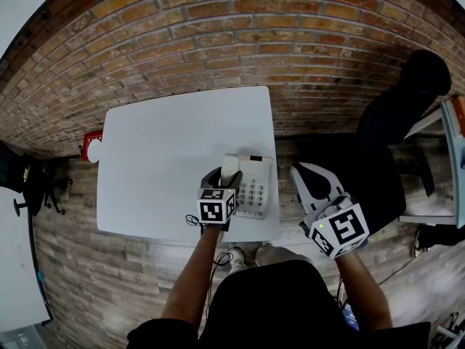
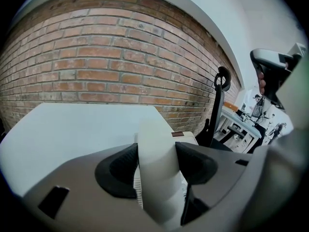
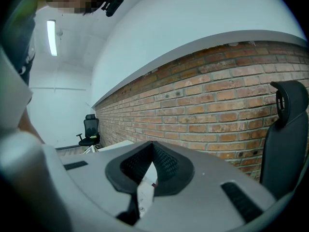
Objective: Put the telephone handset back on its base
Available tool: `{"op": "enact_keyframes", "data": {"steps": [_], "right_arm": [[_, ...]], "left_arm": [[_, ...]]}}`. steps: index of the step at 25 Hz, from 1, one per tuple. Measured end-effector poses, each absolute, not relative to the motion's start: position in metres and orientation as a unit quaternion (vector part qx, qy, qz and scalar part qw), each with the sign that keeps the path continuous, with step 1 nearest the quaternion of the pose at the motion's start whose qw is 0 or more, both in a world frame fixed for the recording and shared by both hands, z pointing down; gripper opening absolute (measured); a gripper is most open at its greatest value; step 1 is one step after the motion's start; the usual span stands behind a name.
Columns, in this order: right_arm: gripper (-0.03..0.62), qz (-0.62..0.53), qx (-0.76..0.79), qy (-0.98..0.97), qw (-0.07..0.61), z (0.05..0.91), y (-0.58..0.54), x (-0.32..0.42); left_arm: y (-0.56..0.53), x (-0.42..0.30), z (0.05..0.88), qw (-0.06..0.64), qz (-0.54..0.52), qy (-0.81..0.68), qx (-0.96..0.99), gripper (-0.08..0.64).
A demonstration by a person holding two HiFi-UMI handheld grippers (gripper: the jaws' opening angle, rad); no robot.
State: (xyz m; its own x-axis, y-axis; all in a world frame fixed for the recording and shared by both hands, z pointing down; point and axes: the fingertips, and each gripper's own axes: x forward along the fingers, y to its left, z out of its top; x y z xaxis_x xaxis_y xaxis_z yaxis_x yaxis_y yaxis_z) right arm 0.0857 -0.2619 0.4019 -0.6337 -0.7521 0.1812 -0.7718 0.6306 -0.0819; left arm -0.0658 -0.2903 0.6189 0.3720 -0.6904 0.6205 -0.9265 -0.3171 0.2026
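A white telephone base point(image 1: 254, 187) with a keypad sits at the front right corner of the white table point(image 1: 167, 158). My left gripper point(image 1: 221, 176) is shut on the white handset point(image 1: 229, 169), holding it over the base's left side. In the left gripper view the handset point(image 2: 157, 144) stands clamped between the dark pads, with the base point(image 2: 186, 138) just behind it. Whether the handset touches the base cannot be told. My right gripper point(image 1: 299, 171) hovers off the table's right edge beside the base, its jaws meeting at the tips point(image 3: 152, 148) with nothing between them.
A red object point(image 1: 90, 145) sits at the table's left edge. A black office chair point(image 1: 396, 133) stands to the right, close to my right gripper. A dark cord point(image 1: 193, 220) lies at the table's front edge. The brick wall point(image 1: 240, 42) runs behind the table.
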Motion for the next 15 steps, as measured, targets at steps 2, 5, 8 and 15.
{"op": "enact_keyframes", "data": {"steps": [2, 5, 8, 15], "right_arm": [[0.012, 0.076, 0.422, -0.901, 0.066, 0.402, -0.262, 0.085], [0.012, 0.077, 0.422, -0.901, 0.066, 0.403, -0.263, 0.086], [0.012, 0.078, 0.421, -0.901, 0.068, 0.404, -0.263, 0.086], [0.012, 0.081, 0.417, -0.903, 0.069, 0.407, -0.264, 0.085]], "left_arm": [[-0.291, -0.066, 0.621, 0.275, 0.218, -0.517, 0.781, 0.250], [-0.292, -0.065, 0.625, 0.278, 0.220, -0.518, 0.779, 0.250], [-0.292, -0.064, 0.628, 0.283, 0.221, -0.518, 0.777, 0.250], [-0.295, -0.066, 0.635, 0.292, 0.220, -0.521, 0.771, 0.250]]}}
